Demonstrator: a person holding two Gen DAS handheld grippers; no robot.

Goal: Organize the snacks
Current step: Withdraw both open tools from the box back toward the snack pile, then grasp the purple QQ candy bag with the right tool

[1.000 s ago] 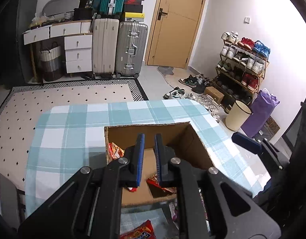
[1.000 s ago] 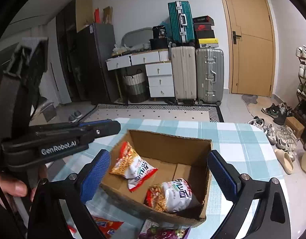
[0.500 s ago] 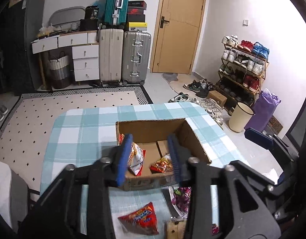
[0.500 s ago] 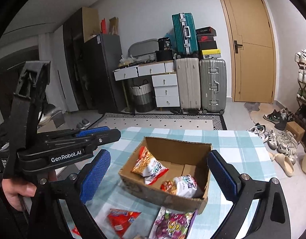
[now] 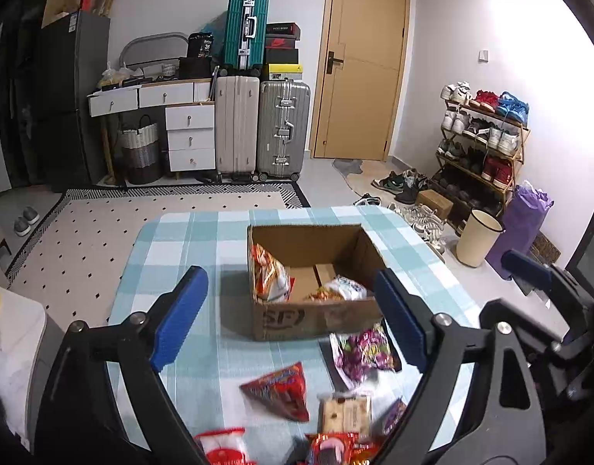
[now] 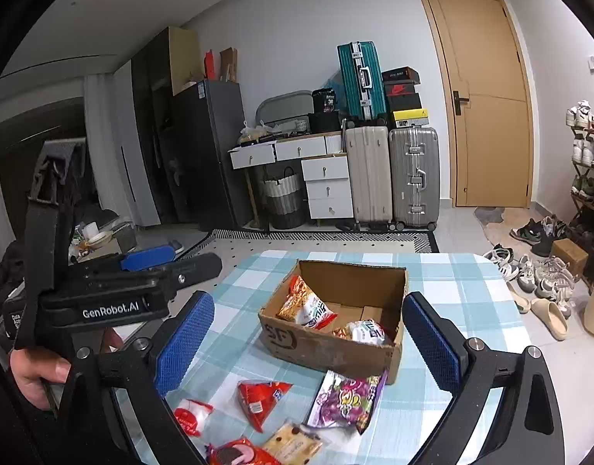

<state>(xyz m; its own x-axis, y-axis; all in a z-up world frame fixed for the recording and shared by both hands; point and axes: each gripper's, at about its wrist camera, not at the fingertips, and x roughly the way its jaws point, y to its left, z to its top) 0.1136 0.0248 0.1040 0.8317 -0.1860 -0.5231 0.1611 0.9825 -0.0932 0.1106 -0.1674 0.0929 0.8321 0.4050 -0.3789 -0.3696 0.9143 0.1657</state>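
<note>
An open cardboard box stands on the checked table with two snack bags inside, an orange one and a white-and-red one. Loose snacks lie nearer me: a purple candy bag, a red triangular pack, a cracker pack. My left gripper hangs over the table's near part, jaws opening, nothing between them. My right gripper is open and empty, short of the box.
The table is covered in a blue-and-white checked cloth. More red packs lie at its near edge. A hand holds the left gripper's body at the right wrist view's left. Suitcases, drawers and a shoe rack stand beyond.
Both grippers have drawn back and up from the box, so loose snacks on the near table came into view. The left gripper's jaws went from shut to wide apart.
</note>
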